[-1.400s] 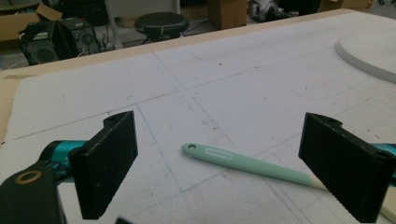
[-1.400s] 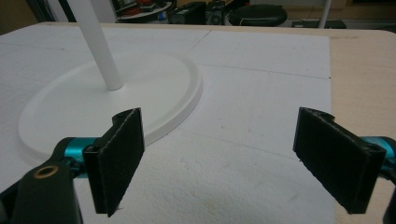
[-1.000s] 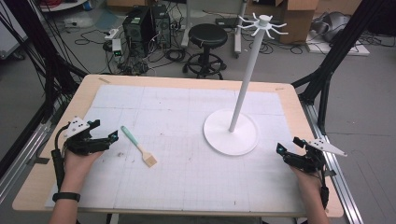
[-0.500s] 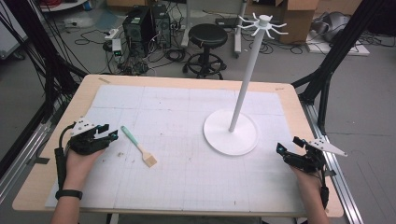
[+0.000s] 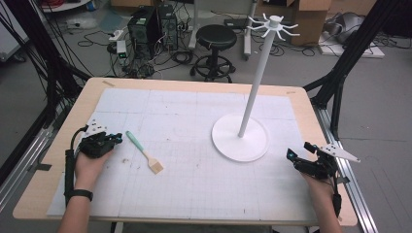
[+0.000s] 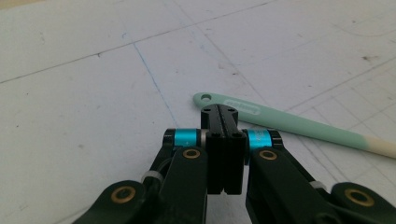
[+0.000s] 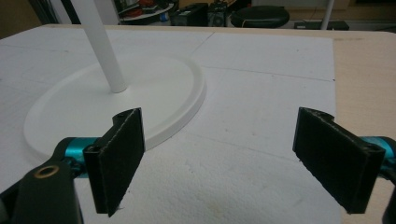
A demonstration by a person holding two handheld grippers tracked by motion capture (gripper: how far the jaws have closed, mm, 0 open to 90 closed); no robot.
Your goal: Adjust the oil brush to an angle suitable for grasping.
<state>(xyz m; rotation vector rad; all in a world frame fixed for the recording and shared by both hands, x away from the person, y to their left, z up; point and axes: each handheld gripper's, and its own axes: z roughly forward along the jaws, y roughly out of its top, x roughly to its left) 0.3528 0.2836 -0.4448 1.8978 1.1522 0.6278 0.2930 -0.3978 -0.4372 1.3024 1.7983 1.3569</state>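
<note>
The left gripper (image 5: 115, 138) sat on the white gridded mat (image 5: 194, 179) with its 2 black jaws pressed flat against each other, nothing between them; they had just been closing. Just ahead of its tips lay the mint-green plastic brush with a pale tan head (image 6: 299, 125), flat on the mat, its holed handle end nearest the jaws and its head pointing away toward the far right. In the left gripper view the closed tips overlapped the handle end, but contact could not be told.

The right gripper (image 7: 233, 158) held its 2 jaws spread wide, empty. Ahead and to the left of them stood the white round-based stand with a tall pole (image 7: 154, 88), apart from the pads.
</note>
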